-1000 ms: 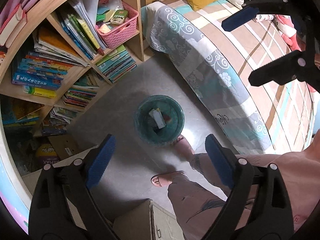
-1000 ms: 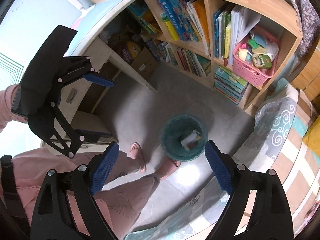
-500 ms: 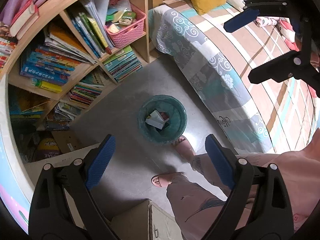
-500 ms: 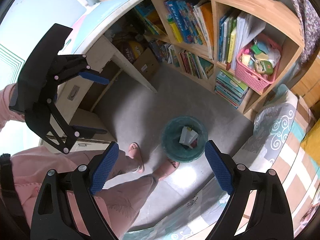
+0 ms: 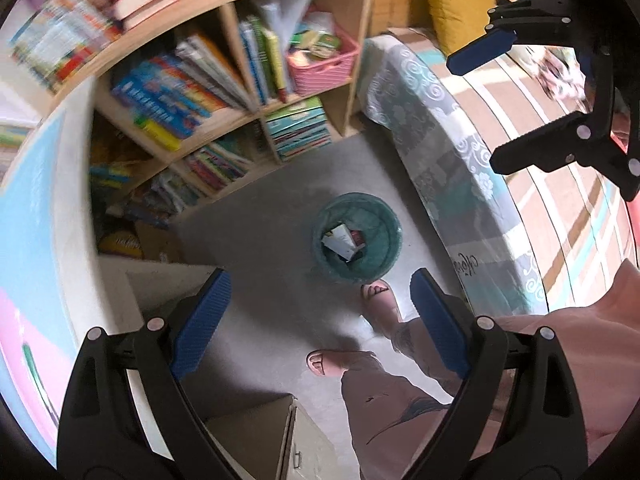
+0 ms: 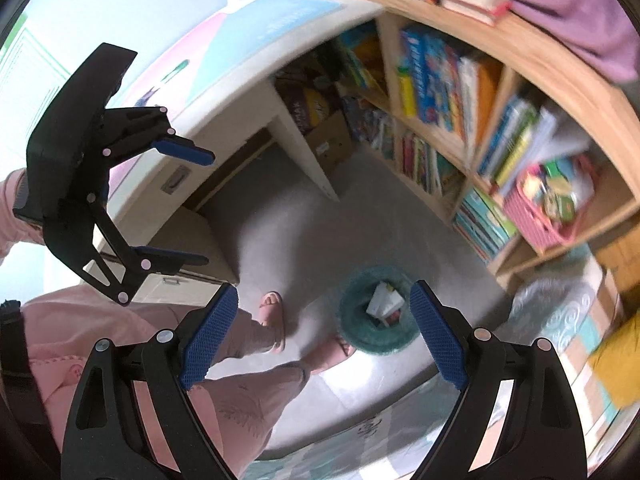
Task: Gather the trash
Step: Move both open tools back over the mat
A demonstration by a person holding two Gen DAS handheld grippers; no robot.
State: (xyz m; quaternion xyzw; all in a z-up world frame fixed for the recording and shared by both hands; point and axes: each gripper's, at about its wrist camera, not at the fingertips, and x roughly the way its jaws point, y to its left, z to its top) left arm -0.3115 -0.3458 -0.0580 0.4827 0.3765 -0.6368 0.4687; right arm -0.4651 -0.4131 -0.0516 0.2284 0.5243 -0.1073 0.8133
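A round teal waste bin (image 5: 356, 236) stands on the grey floor, with white paper and a red scrap of trash (image 5: 340, 240) inside. It also shows in the right wrist view (image 6: 376, 312). My left gripper (image 5: 320, 320) is open and empty, held high above the floor beside the bin. My right gripper (image 6: 320, 332) is open and empty, also high above the bin. Each gripper shows in the other's view, the right one (image 5: 520, 100) and the left one (image 6: 176, 204), both with jaws apart.
A wooden bookshelf (image 5: 224, 92) full of books holds a pink basket (image 5: 324, 64). A bed with a patterned cover (image 5: 460, 152) is on the right. A white desk with a drawer (image 6: 176, 176) is on the left. The person's sandalled feet (image 5: 376, 304) stand by the bin.
Both grippers have risen and tilted back, so the bin looks smaller and lower in view. More of the shelf and desk shows. Both stay open and empty.
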